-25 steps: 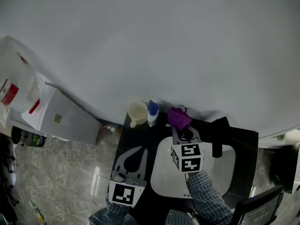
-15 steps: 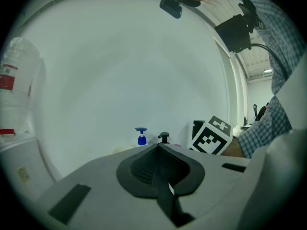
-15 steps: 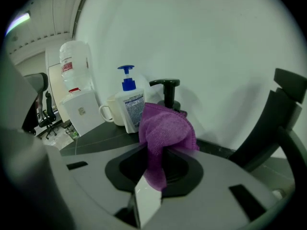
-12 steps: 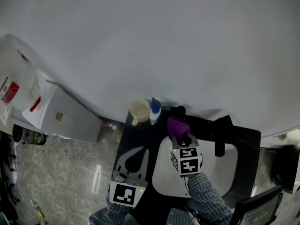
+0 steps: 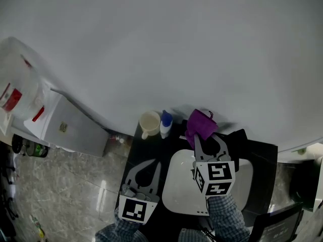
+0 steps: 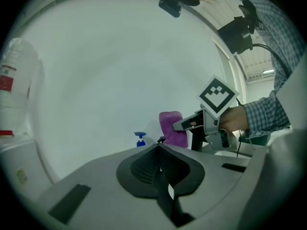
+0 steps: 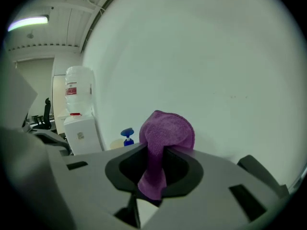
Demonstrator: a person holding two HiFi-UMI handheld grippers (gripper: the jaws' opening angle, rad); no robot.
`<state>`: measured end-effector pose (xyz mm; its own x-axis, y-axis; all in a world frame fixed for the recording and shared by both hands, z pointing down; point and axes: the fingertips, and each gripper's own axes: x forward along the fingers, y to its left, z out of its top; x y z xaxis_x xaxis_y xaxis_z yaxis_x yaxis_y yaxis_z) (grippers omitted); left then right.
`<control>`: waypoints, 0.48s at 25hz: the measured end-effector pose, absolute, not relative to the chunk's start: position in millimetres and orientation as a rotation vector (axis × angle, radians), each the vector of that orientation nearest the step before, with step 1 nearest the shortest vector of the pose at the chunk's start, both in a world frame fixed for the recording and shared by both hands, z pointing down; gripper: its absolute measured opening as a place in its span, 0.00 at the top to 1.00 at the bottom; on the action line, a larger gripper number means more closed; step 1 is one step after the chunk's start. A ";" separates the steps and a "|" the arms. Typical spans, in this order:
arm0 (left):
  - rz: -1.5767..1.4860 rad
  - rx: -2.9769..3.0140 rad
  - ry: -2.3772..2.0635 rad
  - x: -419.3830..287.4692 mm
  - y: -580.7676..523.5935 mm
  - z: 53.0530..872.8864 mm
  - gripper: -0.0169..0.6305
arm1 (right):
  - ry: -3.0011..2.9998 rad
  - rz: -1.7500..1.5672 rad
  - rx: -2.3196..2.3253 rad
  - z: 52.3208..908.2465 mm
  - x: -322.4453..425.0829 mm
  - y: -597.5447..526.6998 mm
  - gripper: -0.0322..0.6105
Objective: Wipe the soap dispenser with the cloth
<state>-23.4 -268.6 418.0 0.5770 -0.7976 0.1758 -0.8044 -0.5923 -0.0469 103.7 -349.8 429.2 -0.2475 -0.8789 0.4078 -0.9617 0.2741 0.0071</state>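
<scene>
Looking down from the head camera, we see a dark table against a pale wall, with a white sink set into it. The soap dispenser, a small pale bottle with a blue pump top, stands at the back of the table. A cream cup is just beside it on its left.

Our right claw is closed tight on the purple cloth. In the right gripper view the cloth is pinched between the jaws, with a rounded fold bulging past the tips and a tail hanging below. The cloth sits near the dispenser, to its right, and is not touching it.

Our left claw waits low over the table's near edge, well short of the bottle. In the left gripper view its jaws are pressed together with nothing between them.

We judge the step in hand to be bringing the cloth onto the bottle. To do it well, we would move the right claw leftward and meet the bottle's side with the soft bulging fold, not the hard tips. Light, short strokes seem wise, since a small bottle may tip or knock into the cup. Opening the left claw to steady the bottle would help.
</scene>
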 end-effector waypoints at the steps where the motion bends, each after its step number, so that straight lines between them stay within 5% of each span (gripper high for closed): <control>1: 0.275 2.755 -1.402 -23.4 -268.6 418.0 0.97 | -2.211 0.349 1.689 429.2 105.0 -355.3 0.83; 12: 0.278 2.723 -1.430 -31.9 -264.8 423.1 0.97 | -2.170 0.399 1.516 501.6 62.4 -361.5 0.83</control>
